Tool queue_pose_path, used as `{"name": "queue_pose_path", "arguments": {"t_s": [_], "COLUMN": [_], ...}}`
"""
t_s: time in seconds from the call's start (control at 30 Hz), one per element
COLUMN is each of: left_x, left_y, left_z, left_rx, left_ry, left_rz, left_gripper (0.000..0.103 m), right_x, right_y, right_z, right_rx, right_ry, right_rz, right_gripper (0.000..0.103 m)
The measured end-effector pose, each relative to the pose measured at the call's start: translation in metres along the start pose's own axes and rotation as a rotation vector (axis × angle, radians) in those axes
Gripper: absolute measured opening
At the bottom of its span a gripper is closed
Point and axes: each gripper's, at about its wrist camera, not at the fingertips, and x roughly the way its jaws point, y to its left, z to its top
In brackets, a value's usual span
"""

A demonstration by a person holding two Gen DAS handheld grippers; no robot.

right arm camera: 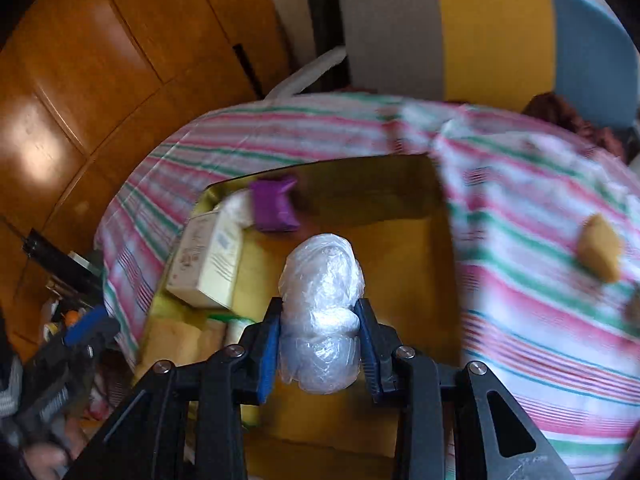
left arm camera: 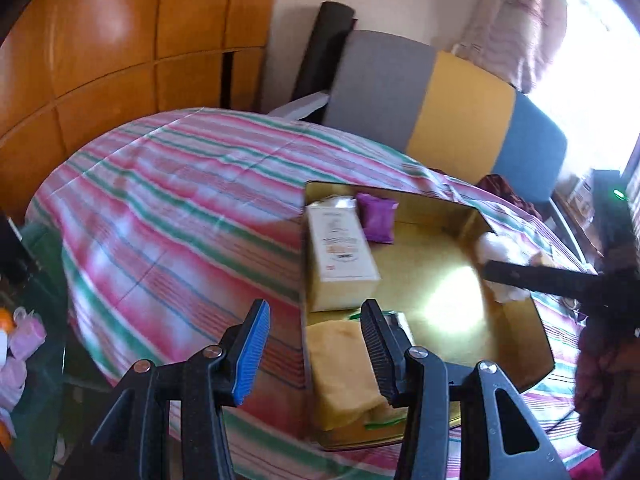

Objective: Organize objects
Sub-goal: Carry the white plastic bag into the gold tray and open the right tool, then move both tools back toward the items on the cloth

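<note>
Right hand-held gripper (right arm camera: pixel 318 350): clamped on a clear plastic-wrapped bundle (right arm camera: pixel 322 312), above the gold box (right arm camera: pixel 400 248).
Left hand-held gripper (left arm camera: pixel 316 354): partly spread, empty, over the box's near edge.
Ahead of both: cream carton (right arm camera: pixel 208 260), purple packet (right arm camera: pixel 276 204).
Right of the right gripper: tan lump (right arm camera: pixel 599 254) on the striped cloth (right arm camera: pixel 540 320).

Can't read anything from here tbh. The cream box (left arm camera: pixel 340 246) left of centre has printing on top, but it's too blurry.

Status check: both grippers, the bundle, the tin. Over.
Right gripper shut on plastic-wrapped bundle, over the gold tin. Left gripper open, nothing between its fingers. Tin centre free; white box and purple packet along its edges.
</note>
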Motion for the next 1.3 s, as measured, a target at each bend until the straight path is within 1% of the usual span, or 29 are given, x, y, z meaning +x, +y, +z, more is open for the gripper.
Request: {"name": "queue_pose_path", "arguments": {"t_s": [0.1,0.17,0.23,0.27,0.3,0.43,0.53,0.67,0.8,0.9,0.93,1.07,1.3], "left_x": [0.004,0.007,0.010,0.010,0.012,0.017,0.016,0.011,0.005,0.001,-0.001,-0.006,-0.010], "left_y": [0.010,0.016,0.020,0.022,0.024,0.026,0.025,0.020,0.011,0.001,-0.002,-0.018,-0.045], "left_z": [-0.002,-0.004,-0.007,-0.008,-0.009,-0.010,-0.010,-0.008,-0.006,-0.005,-0.004,-0.003,-0.003], "left_rx": [-0.019,-0.032,-0.038,-0.040,-0.044,-0.049,-0.046,-0.034,-0.005,0.020,0.030,0.067,0.128], "left_ry": [0.012,0.023,0.031,0.036,0.043,0.050,0.044,0.033,0.022,0.016,0.013,0.005,0.005], "left_rz": [0.007,0.009,0.009,0.009,0.008,0.009,0.006,0.004,0.002,-0.007,-0.009,-0.022,-0.048], "left_gripper": [0.048,0.048,0.048,0.048,0.048,0.048,0.048,0.048,0.048,0.048,0.048,0.048,0.048], "right_x": [0.035,0.054,0.074,0.083,0.090,0.092,0.083,0.061,0.032,0.007,-0.001,-0.032,-0.072], "right_y": [0.017,0.025,0.031,0.032,0.034,0.036,0.034,0.031,0.027,0.020,0.016,-0.004,-0.052], "right_z": [0.014,0.019,0.022,0.023,0.022,0.016,0.011,0.004,-0.005,-0.011,-0.013,-0.024,-0.044], "right_rx": [0.033,0.062,0.083,0.093,0.108,0.103,0.096,0.061,0.016,-0.005,-0.011,-0.014,0.027], "right_ry": [0.035,0.059,0.084,0.103,0.118,0.118,0.112,0.084,0.019,-0.033,-0.050,-0.102,-0.145], "right_rz": [0.011,0.019,0.054,0.073,0.090,0.133,0.129,0.088,0.041,0.007,-0.005,-0.058,-0.150], "right_gripper": [0.036,0.039,0.041,0.044,0.049,0.050,0.050,0.054,0.063,0.065,0.067,0.068,0.069]}}
